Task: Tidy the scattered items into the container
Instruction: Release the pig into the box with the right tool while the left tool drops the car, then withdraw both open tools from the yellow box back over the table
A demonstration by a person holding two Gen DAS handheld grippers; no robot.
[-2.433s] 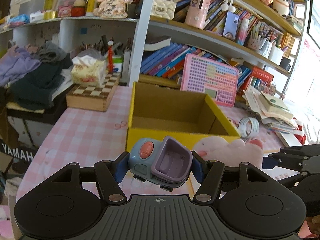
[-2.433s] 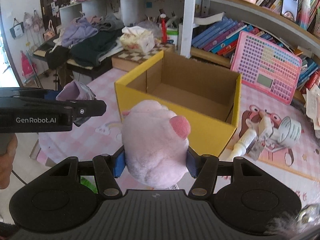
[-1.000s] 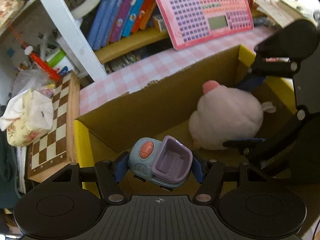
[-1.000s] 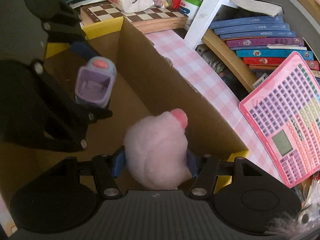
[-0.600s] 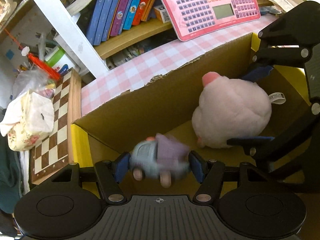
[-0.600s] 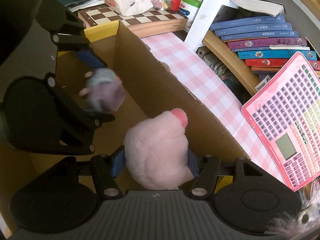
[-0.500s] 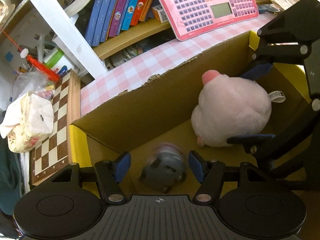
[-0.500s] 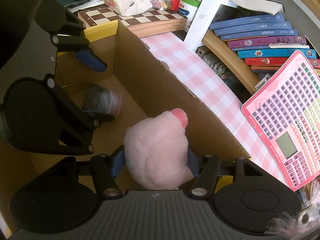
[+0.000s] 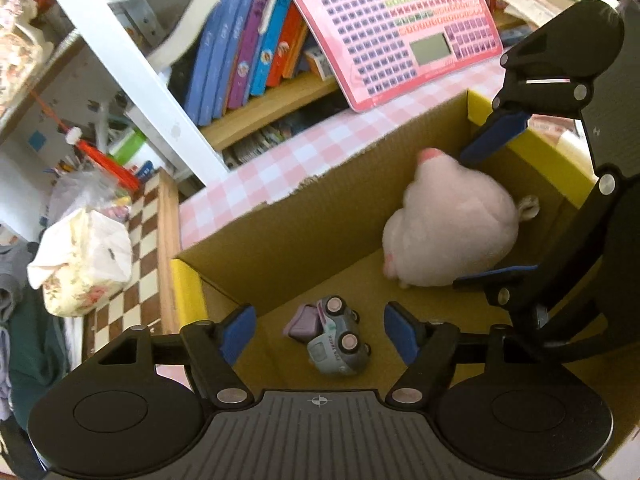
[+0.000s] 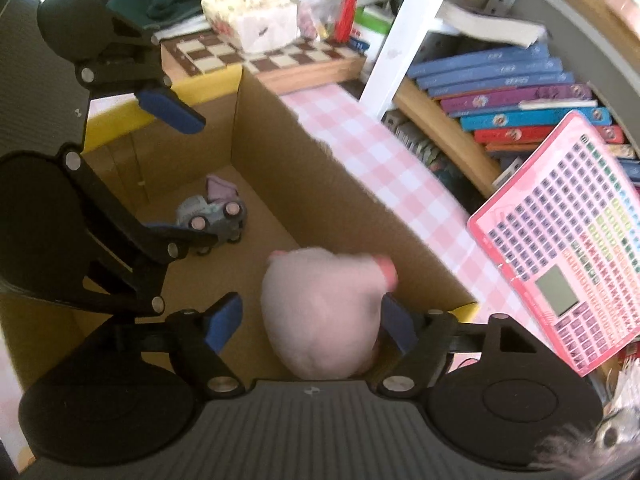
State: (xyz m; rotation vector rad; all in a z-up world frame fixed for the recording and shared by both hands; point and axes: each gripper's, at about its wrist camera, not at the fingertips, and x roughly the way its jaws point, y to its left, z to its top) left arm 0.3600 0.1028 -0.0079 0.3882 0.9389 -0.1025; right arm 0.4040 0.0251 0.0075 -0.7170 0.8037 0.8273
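Note:
The yellow cardboard box point(image 9: 184, 292) point(image 10: 120, 120) lies below both grippers. A small blue-and-purple toy truck point(image 9: 332, 336) point(image 10: 216, 212) lies on its side on the box floor, wheels showing. My left gripper point(image 9: 320, 330) point(image 10: 176, 172) hovers above it, its jaws opening and touching nothing. The pink plush point(image 9: 448, 232) point(image 10: 320, 304), blurred, sits low in the box by the far wall. It is between the opening jaws of my right gripper point(image 10: 310, 322) point(image 9: 496, 204). A gap shows beside the left pad.
A pink toy keyboard point(image 9: 396, 28) point(image 10: 560, 240) leans on the bookshelf behind the box. A chessboard point(image 9: 144, 264) point(image 10: 256, 60) with a tissue pack point(image 9: 84, 264) on it lies beside the box. Books and a white shelf post point(image 9: 132, 68) stand behind the pink checked cloth point(image 10: 380, 152).
The left jaws spread and the toy truck dropped from them onto the box floor, landing on its side. The right jaws widened off the plush, which has sunk and tipped.

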